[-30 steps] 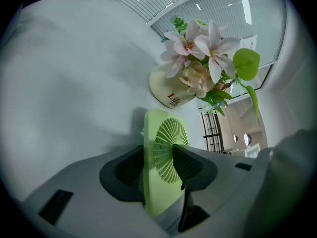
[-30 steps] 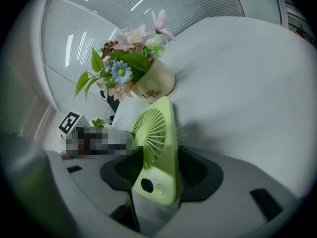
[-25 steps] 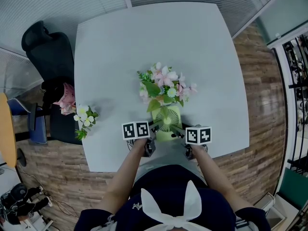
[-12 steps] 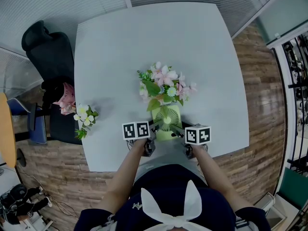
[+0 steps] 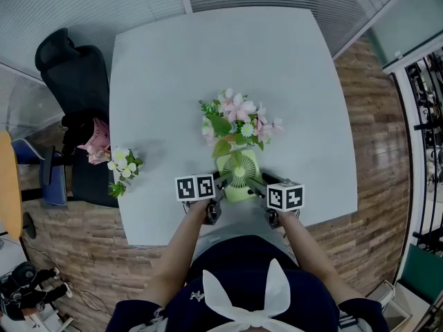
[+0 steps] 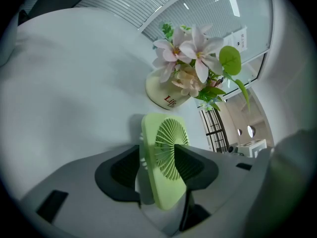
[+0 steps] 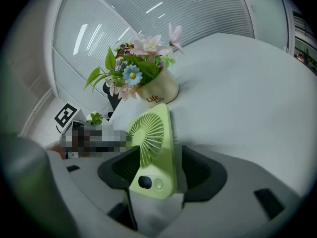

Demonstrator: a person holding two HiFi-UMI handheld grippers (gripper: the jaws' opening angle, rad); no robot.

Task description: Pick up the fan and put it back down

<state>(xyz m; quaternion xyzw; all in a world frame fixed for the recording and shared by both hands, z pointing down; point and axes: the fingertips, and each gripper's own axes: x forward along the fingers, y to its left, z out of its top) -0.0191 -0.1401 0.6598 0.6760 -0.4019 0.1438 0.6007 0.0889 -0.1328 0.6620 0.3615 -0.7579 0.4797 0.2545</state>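
As jaws open astride fan [image 5: 239, 171], left gripper [image 5: 223, 182], right gripper [image 5: 256, 185] seemingly slant down.

The pale grey bench [image 5: 173, 75] carried a cream pot of flowers [image 5: 237, 124] near its middle, a green fan [image 5: 239, 173] upright just before it, and a small white-flowered sprig [image 5: 122, 168] at its left edge.

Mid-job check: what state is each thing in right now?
fan: standing on the table, between both grippers' jaws.
left gripper: jaws opening, fan between them.
right gripper: jaws opening, fan between them.
flower pot: upright, behind the fan.
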